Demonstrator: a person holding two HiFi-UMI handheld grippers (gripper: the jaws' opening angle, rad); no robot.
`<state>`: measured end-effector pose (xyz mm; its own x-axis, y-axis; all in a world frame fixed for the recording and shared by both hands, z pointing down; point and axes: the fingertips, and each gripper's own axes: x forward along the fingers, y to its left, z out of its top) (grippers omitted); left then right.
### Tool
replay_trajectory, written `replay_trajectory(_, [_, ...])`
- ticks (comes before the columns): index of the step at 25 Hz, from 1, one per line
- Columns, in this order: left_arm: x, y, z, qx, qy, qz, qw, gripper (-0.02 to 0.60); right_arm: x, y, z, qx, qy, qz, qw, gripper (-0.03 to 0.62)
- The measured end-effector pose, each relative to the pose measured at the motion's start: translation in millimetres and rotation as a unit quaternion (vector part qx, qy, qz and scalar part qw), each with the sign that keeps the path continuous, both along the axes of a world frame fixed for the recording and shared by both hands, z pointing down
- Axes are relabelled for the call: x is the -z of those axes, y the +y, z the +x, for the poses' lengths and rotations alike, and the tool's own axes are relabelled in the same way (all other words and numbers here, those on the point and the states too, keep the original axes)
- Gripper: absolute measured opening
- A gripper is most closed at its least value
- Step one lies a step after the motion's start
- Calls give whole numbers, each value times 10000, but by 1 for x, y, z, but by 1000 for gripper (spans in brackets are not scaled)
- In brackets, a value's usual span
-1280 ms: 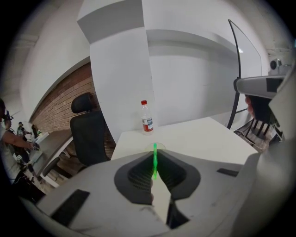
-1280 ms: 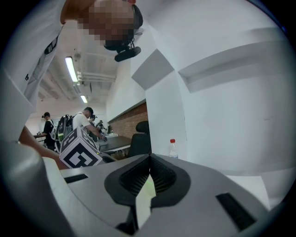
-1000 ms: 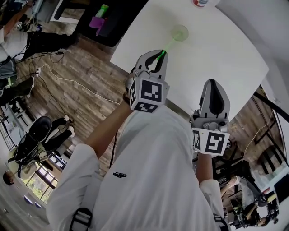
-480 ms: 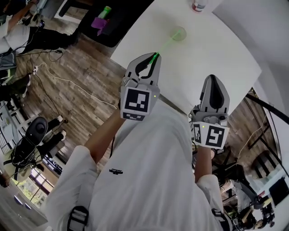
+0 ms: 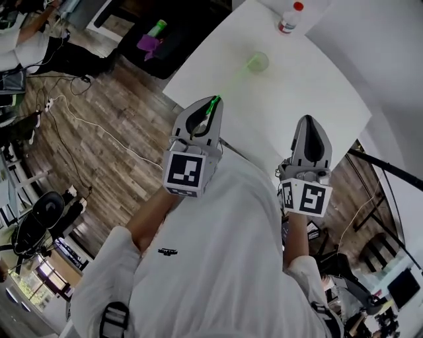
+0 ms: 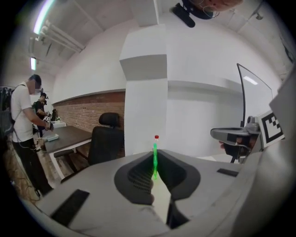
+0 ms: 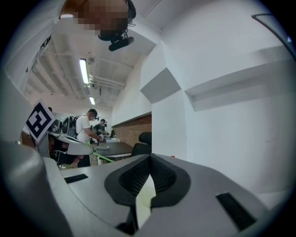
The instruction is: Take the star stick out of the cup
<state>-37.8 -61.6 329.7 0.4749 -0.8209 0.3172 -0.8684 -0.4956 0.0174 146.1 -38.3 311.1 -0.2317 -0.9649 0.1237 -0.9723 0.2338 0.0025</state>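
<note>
Green star stick (image 5: 232, 82): near end is gripped by the left hand-held gripper (image 5: 213, 101), far tip at the cup (image 5: 259, 62) on the white surface (image 5: 317, 86).
Right hand-held gripper (image 5: 310, 122): jaws are closed together, held near right.

The left gripper (image 5: 213, 100) is reaching forward on a bare forearm, jaws pinching the star stick (image 5: 232, 82); the right gripper (image 5: 309, 120) is hovering alongside, jaws closed and empty.

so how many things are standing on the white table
2: a green cup toward the far side of the table, and a red-capped bottle beyond it at the far edge. The near edge is partly hidden, so something more could be there.
</note>
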Motion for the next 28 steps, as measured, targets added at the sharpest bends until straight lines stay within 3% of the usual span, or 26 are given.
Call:
replay_trajectory(8, [15,19,12,194,112,63,9997,35,8,19,22,-43,38,-55,10000,-3])
replay_trajectory(28, [9,38,4,238,21,52,9997,35,7,36,23,-201,-57,65,9998,-3])
